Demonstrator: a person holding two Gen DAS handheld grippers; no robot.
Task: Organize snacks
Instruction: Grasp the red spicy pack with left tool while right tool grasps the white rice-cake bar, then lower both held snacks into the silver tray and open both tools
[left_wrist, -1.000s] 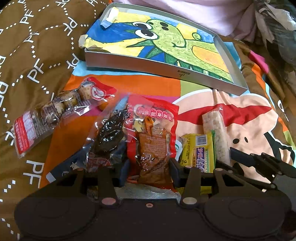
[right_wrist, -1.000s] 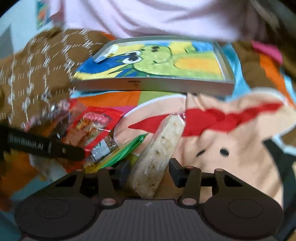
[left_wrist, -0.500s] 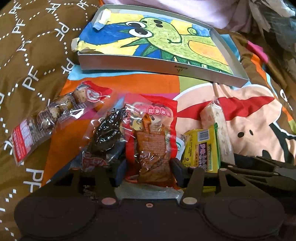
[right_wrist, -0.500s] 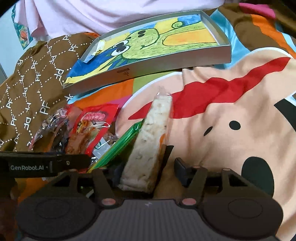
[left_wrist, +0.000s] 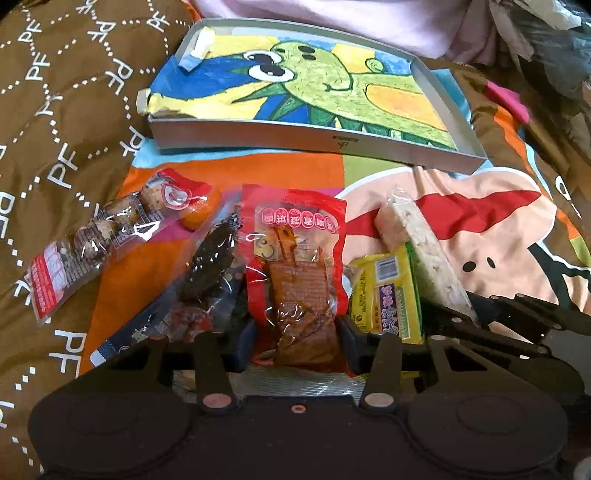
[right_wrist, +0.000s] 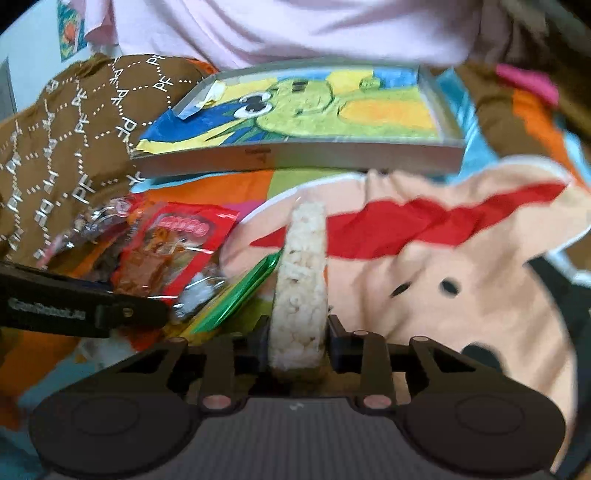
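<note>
Your right gripper (right_wrist: 297, 343) is closing on the rice cracker bar (right_wrist: 301, 291); your left gripper (left_wrist: 297, 341) is closing around the red snack packet (left_wrist: 299, 266).

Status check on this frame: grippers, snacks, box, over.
Left gripper closing around red pack. Right gripper closing on rice bar. Box holds no snacks. Path to it clear.

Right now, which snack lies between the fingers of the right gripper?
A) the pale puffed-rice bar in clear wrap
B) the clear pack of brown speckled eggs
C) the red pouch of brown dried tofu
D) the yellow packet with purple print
A: the pale puffed-rice bar in clear wrap stands between the closing jaws of the right gripper, apart from the other snacks.
</note>
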